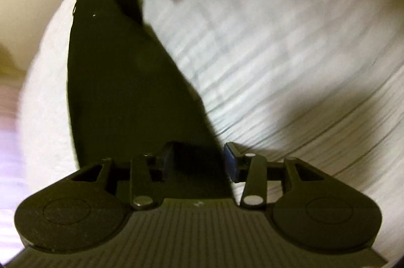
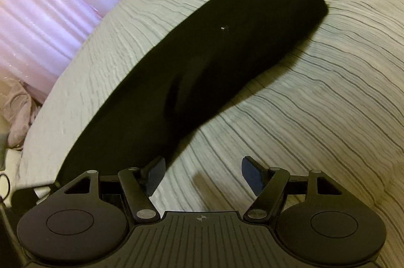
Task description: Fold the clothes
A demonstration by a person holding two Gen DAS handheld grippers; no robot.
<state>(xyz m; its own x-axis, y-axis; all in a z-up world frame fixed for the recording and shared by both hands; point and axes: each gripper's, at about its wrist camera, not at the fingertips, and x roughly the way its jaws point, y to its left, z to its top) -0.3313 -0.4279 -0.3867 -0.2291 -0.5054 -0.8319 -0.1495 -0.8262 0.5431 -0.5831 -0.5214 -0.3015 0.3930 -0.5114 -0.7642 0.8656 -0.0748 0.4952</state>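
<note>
Black garment (image 2: 202, 66) lies lengthwise on the ribbed white bed (image 2: 315, 116) near pale curtains (image 2: 50, 2), with right gripper (image 2: 202, 177) spread wide and empty beside it, left gripper (image 1: 199, 162) partly parted over its end.

A black garment (image 2: 202, 61) lies on a white bedspread (image 2: 315, 103) with thin grey stripes, beside pinkish-lilac curtains (image 2: 50, 10).

My left wrist view smears the bedspread (image 1: 277, 40); the black garment's (image 1: 121, 81) near end disappears behind my gripper body (right view too).
</note>
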